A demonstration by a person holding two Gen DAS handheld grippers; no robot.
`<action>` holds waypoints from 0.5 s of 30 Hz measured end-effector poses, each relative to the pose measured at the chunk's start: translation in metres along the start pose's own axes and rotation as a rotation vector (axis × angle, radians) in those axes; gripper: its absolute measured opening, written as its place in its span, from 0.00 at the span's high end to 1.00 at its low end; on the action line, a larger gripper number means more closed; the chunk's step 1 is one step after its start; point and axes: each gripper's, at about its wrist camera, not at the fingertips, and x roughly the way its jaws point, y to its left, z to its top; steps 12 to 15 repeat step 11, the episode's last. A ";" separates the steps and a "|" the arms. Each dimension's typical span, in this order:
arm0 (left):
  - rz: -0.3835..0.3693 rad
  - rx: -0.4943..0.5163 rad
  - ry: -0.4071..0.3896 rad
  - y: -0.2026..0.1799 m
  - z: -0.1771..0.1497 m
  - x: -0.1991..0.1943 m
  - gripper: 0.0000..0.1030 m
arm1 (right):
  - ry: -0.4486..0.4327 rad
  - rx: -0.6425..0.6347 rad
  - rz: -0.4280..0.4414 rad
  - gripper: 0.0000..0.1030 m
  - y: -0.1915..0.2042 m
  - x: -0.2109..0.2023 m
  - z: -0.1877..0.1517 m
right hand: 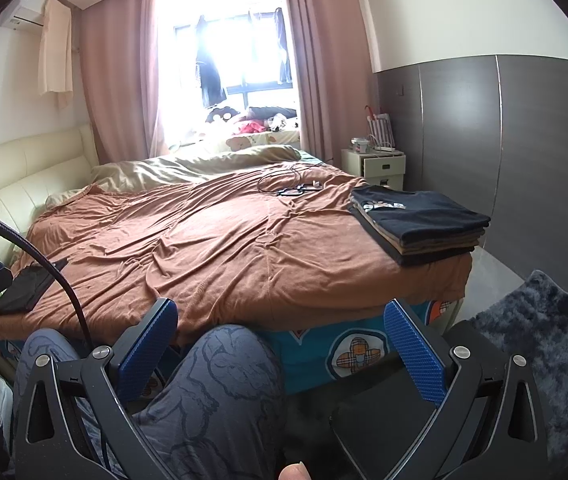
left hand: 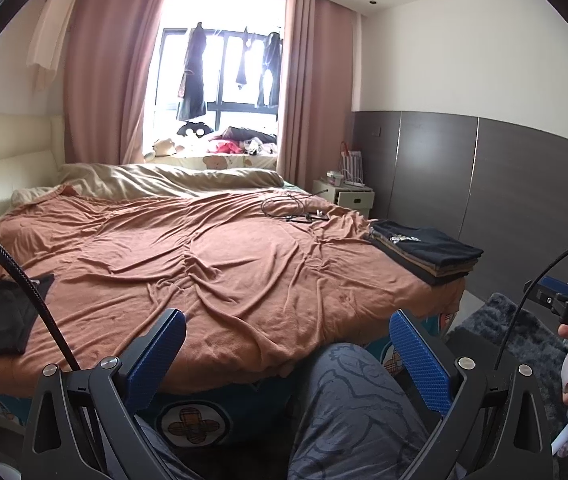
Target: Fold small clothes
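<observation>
A stack of folded dark clothes (left hand: 423, 250) lies on the right corner of the bed, also in the right wrist view (right hand: 419, 220). A single folded black garment (left hand: 0, 312) lies at the bed's left edge, also in the right wrist view (right hand: 24, 288). My left gripper (left hand: 287, 344) is open and empty, held low in front of the bed over the person's knee. My right gripper (right hand: 280, 336) is open and empty, also low before the bed edge. The middle of the rust-brown blanket (left hand: 204, 264) carries no clothes.
Cables and small devices (left hand: 295, 210) lie on the far right of the bed. A white nightstand (right hand: 379, 164) stands by the dark wall panel. A grey fluffy rug (right hand: 539, 336) covers the floor at right. The person's patterned trouser legs (right hand: 212, 392) sit below the grippers.
</observation>
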 end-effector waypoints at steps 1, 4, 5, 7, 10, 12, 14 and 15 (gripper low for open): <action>0.003 0.000 -0.003 -0.001 -0.001 -0.001 0.00 | -0.001 -0.001 -0.001 0.00 0.000 0.000 0.000; 0.001 0.001 -0.007 -0.002 -0.001 -0.004 0.00 | -0.003 0.000 0.000 0.00 -0.001 -0.003 -0.001; 0.002 0.001 -0.008 -0.002 -0.001 -0.005 0.00 | -0.005 0.001 0.001 0.00 -0.001 -0.004 -0.001; 0.003 0.003 -0.014 -0.004 -0.002 -0.008 0.00 | -0.008 0.000 0.000 0.00 -0.001 -0.007 -0.002; 0.010 0.005 -0.024 -0.005 -0.003 -0.014 0.00 | -0.014 -0.002 0.002 0.00 -0.002 -0.010 -0.003; 0.011 0.005 -0.028 -0.005 -0.004 -0.016 0.00 | -0.016 -0.002 0.003 0.00 -0.002 -0.011 -0.003; 0.011 0.005 -0.028 -0.005 -0.004 -0.016 0.00 | -0.016 -0.002 0.003 0.00 -0.002 -0.011 -0.003; 0.011 0.005 -0.028 -0.005 -0.004 -0.016 0.00 | -0.016 -0.002 0.003 0.00 -0.002 -0.011 -0.003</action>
